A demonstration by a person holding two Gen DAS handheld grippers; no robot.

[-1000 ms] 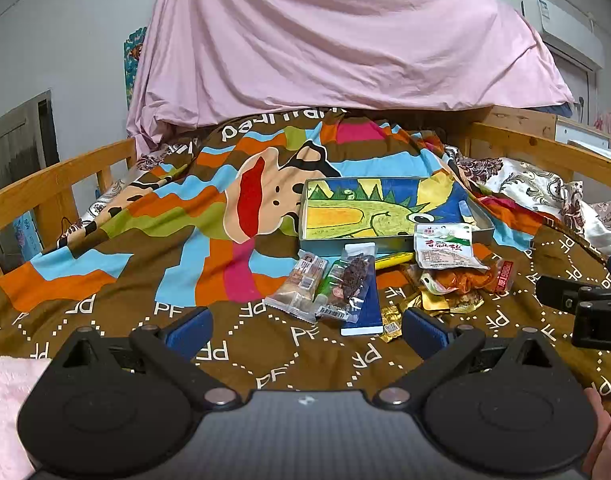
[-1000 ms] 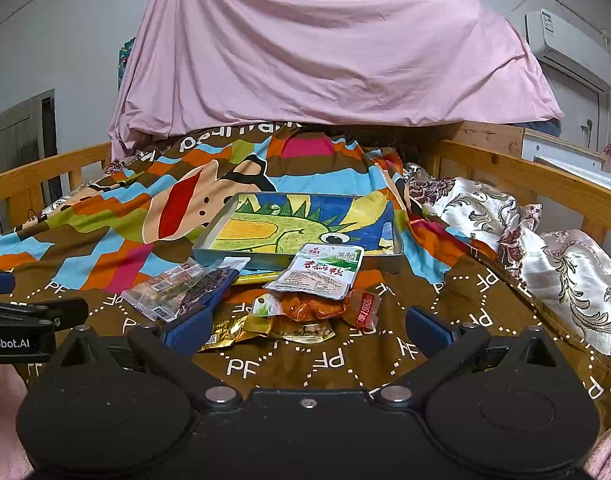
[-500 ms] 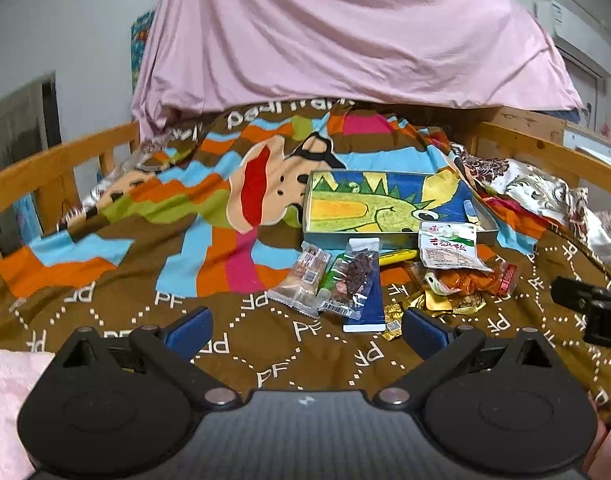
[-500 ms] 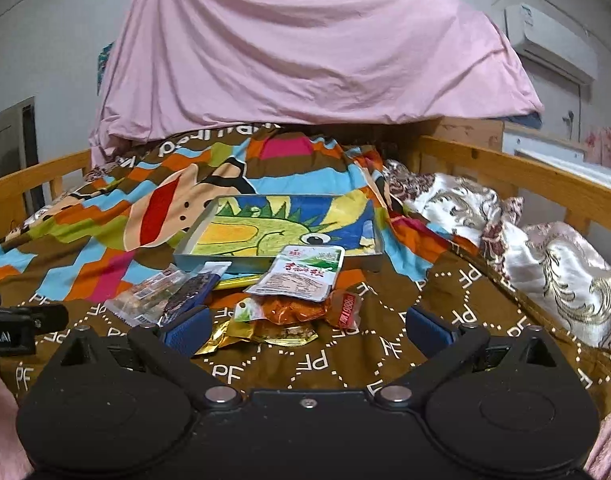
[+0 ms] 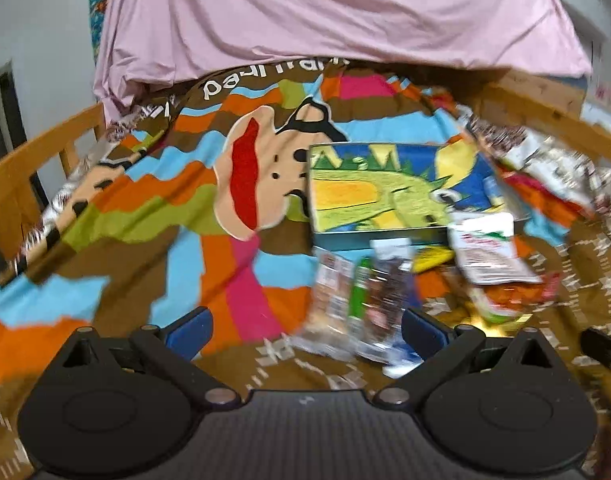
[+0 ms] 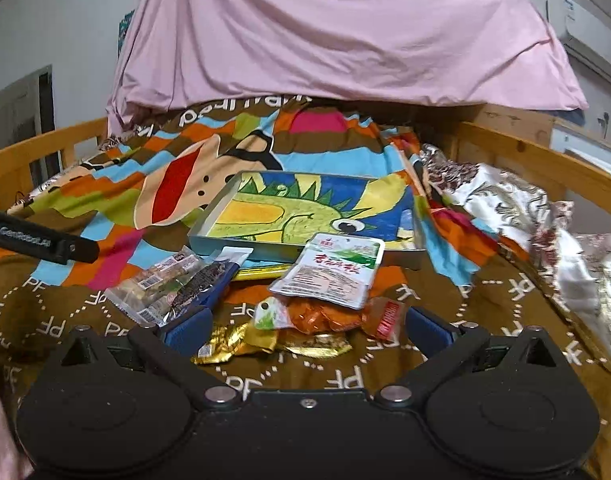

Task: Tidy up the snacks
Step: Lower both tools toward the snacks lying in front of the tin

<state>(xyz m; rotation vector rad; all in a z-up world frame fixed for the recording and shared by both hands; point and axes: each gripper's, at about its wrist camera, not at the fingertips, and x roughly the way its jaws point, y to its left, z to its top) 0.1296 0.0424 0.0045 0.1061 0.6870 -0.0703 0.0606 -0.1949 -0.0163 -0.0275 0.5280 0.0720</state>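
Snacks lie in a loose heap on the brown patterned bedspread point(image 6: 445, 312), just in front of the shallow grey tray with a green dinosaur picture point(image 6: 305, 216), which sits mid-bed and holds no packets that I can see.

Heap, from the right-wrist view: white pouch with red lettering point(image 6: 331, 270) leaning on the tray's near rim; orange snack bag with a red end point(image 6: 325, 316) below it; crumpled gold foil wrappers point(image 6: 241, 342) nearest; clear packets of brown pieces point(image 6: 173, 290) toward the bed's left side, overlapping a blue packet.

Change over the last second: the left gripper point(image 5: 305, 330) has swung in toward the bed and closer to the clear packets, its view smeared with motion. The right gripper point(image 6: 305, 330) has closed in on the heap too, the gold wrappers now between its fingers' line of approach.

Both sets of fingers stand wide apart, holding nothing.

Judgement: sorting has not begun; this is the reach for a first pick, likely the foil or the orange bag. Thin, slippery film on soft bedding may slide or bunch under a pinch.
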